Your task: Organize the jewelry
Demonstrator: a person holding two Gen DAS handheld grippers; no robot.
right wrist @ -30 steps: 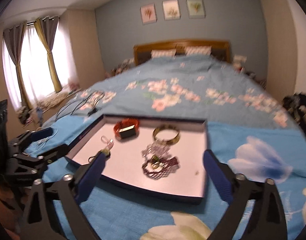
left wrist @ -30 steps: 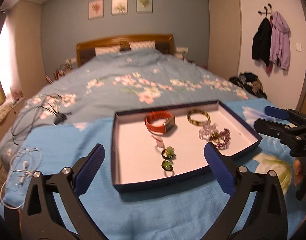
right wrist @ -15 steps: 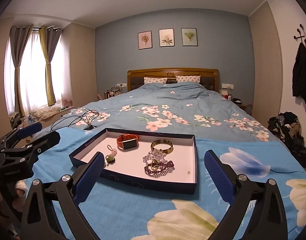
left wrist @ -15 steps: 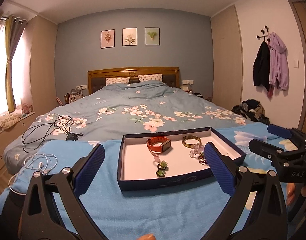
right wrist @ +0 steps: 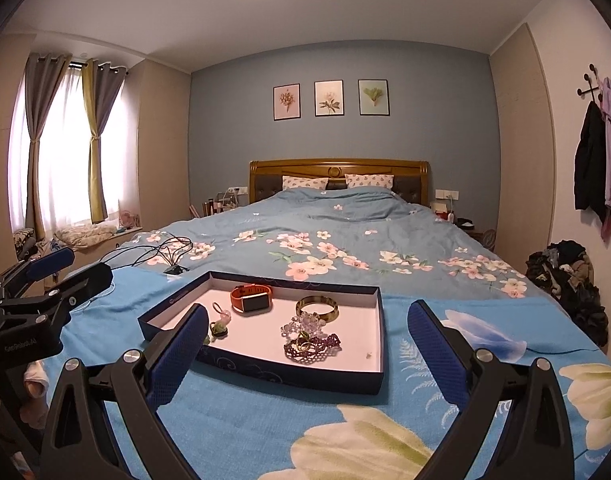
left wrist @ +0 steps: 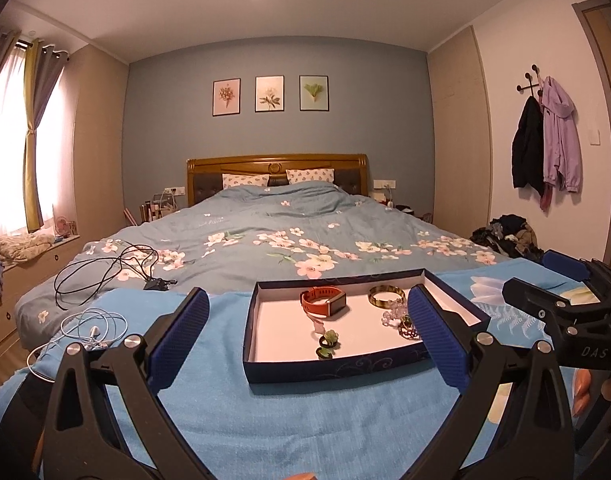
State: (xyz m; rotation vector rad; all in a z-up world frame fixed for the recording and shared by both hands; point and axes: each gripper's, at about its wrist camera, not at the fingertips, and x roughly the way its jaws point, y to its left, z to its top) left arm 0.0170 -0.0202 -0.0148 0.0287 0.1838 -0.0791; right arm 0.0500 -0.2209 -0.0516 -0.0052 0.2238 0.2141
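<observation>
Right wrist view: right gripper (right wrist: 305,354) has its jaws wide apart and empty, as does the left gripper (left wrist: 307,338). Ahead of both jaws, on the bed (right wrist: 345,240), lies the tray (right wrist: 289,372) with an orange watch (right wrist: 251,299), bangle (right wrist: 317,307) and tangled beads (right wrist: 311,340). Pinching that tangle could lift several pieces together.

I see left gripper (left wrist: 305,334) and right gripper (right wrist: 305,340) both spread wide, level, lower frame, empty.
</observation>
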